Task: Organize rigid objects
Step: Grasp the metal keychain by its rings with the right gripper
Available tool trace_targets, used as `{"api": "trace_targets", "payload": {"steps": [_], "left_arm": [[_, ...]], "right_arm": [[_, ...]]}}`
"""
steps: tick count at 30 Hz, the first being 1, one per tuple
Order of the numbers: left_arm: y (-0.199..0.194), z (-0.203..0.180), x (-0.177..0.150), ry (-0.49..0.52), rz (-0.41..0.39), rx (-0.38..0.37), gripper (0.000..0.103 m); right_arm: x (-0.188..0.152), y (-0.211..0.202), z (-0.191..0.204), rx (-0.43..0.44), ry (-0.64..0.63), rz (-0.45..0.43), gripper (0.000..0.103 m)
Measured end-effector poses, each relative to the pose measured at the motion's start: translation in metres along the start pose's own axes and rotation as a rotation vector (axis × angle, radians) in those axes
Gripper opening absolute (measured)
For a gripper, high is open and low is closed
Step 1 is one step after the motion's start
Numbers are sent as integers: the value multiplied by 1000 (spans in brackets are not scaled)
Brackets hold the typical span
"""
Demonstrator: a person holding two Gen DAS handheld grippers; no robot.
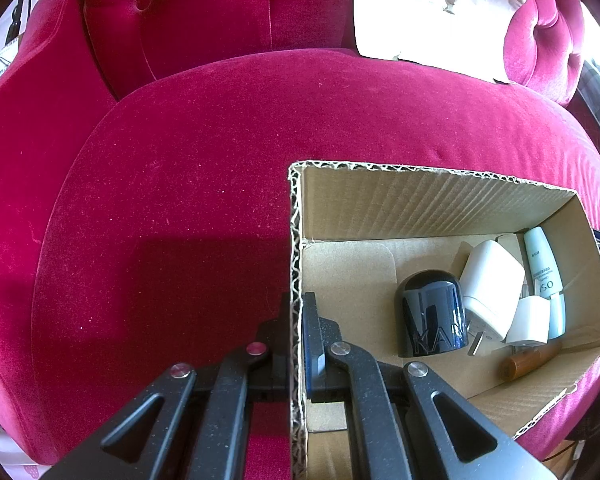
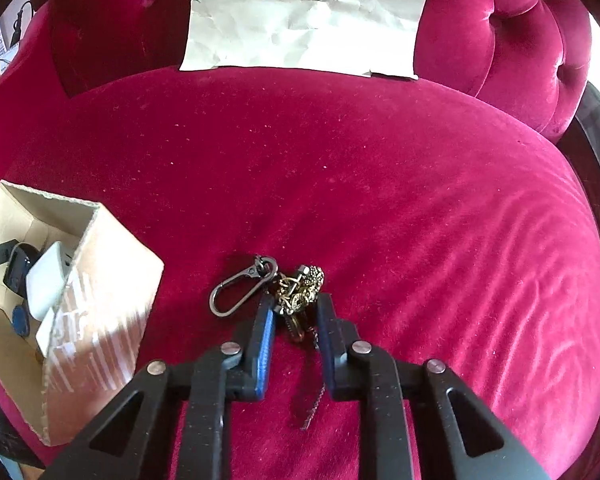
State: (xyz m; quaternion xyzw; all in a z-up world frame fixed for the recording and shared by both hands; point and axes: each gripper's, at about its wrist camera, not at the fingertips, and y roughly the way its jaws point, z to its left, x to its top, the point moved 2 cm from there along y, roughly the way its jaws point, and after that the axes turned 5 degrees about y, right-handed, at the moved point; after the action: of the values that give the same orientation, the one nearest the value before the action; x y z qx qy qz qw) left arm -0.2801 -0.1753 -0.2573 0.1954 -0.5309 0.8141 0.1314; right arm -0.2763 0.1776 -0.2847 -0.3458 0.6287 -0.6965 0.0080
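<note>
Right claw (image 2: 294, 306) closed on brass keychain charm (image 2: 302, 286) lying on red velvet cushion (image 2: 420, 208), carabiner clip (image 2: 236, 290) just left. Left claw (image 1: 296, 320) clamped on cardboard box (image 1: 420, 200) wall; dark cap (image 1: 432, 314), white plug adapters (image 1: 488, 280) inside.

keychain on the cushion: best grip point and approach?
Grip the bunched brass charm cluster, from above, fingers either side. It is the bulkiest part lying on the cushion; the flat carabiner clip and thin chain would likely slip out. The right gripper already straddles the cluster this way, pads near its sides, while the left gripper clamps the box wall.
</note>
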Motion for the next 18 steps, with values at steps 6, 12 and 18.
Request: {"api": "trace_targets", "payload": {"steps": [6, 12, 18], "left_arm": [[0, 0, 0, 0, -1, 2, 3], [0, 0, 0, 1, -2, 1, 3], [-1, -2, 1, 4, -7, 4, 3]], "right_arm": [[3, -5, -3, -11, 4, 8, 6], [1, -22, 0, -22, 8, -1, 6], [4, -41, 3, -25, 9, -28, 6]]}}
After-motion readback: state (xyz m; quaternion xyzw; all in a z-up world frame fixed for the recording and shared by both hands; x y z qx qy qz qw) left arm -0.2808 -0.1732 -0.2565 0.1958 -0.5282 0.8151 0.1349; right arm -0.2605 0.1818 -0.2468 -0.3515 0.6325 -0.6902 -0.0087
